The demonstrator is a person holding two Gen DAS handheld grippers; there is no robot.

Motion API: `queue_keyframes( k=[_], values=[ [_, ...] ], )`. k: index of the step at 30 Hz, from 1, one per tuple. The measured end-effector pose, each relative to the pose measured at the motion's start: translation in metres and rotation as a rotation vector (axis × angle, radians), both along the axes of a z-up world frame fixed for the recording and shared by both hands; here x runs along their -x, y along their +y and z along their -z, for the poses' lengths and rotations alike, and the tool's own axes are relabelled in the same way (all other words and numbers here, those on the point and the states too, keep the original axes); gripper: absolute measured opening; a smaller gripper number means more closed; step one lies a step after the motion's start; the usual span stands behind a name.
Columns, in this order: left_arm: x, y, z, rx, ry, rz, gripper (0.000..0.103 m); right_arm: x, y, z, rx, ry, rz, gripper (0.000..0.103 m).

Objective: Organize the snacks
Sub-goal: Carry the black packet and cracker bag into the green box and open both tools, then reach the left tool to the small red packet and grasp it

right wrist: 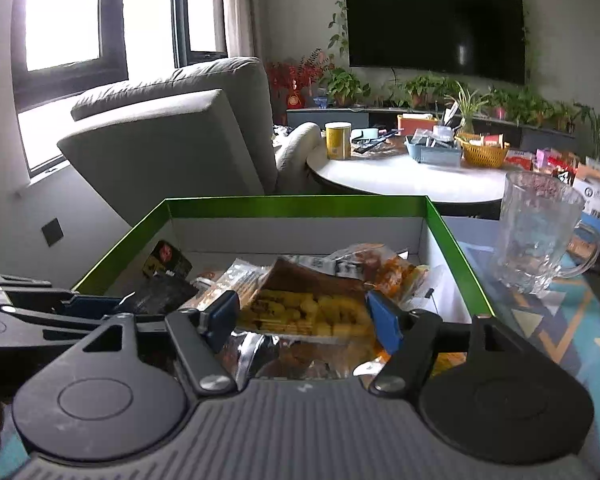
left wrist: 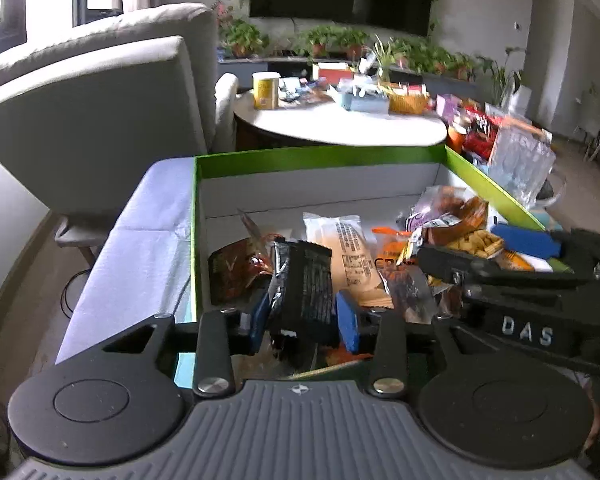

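In the left wrist view, the left gripper point(left wrist: 304, 322) is seen clamped on a black snack packet point(left wrist: 304, 288), which stands upright between the two blue pads point(left wrist: 348, 326) and is pressed by both. Directly ahead of the claw, a green-rimmed box point(left wrist: 320, 156) is observed, with its white inner walls visible and a heap of snack packets inside. A pale packet with printed text point(left wrist: 346, 252) lies just beyond the held packet, and a dark red packet point(left wrist: 232, 270) is noted ahead and to the left of the claw. A packet of yellow biscuits point(left wrist: 474, 242) is seen ahead and to the right, where the right gripper point(left wrist: 496, 248) reaches over it. Beyond the box, a round white table point(left wrist: 340, 122) bearing a yellow can point(left wrist: 265, 90) is recorded, and a grey armchair point(left wrist: 100, 112) stands far ahead on the left. In the right wrist view, the right gripper point(right wrist: 304, 320) is seen with its blue pads point(right wrist: 384, 326) spread apart on either side of the packet of yellow biscuits point(right wrist: 304, 312); whether either pad touches the packet cannot be told. The packet lies between the fingers, at the near end of the green-rimmed box point(right wrist: 296, 202). A glass mug point(right wrist: 538, 232) stands outside the box, ahead and to the right of the claw. The left gripper point(right wrist: 80, 304) is visible at the left, just beside the claw.
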State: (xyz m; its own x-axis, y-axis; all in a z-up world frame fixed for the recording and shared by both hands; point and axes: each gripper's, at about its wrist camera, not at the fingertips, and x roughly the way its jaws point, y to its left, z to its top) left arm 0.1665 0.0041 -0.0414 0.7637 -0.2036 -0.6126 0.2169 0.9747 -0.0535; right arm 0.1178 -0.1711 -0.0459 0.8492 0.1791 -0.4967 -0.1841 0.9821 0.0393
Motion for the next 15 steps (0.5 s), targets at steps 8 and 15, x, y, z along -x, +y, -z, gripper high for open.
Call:
queue_keyframes(
  k=[8, 15],
  values=[
    [0.032, 0.014, -0.011, 0.029, -0.045, -0.047, 0.041, 0.030, 0.000, 0.000, 0.038, -0.044, 0.009, 0.045],
    [0.063, 0.020, -0.021, 0.043, -0.083, -0.081, 0.042, 0.059, -0.023, -0.008, 0.016, -0.038, 0.048, 0.045]
  ],
)
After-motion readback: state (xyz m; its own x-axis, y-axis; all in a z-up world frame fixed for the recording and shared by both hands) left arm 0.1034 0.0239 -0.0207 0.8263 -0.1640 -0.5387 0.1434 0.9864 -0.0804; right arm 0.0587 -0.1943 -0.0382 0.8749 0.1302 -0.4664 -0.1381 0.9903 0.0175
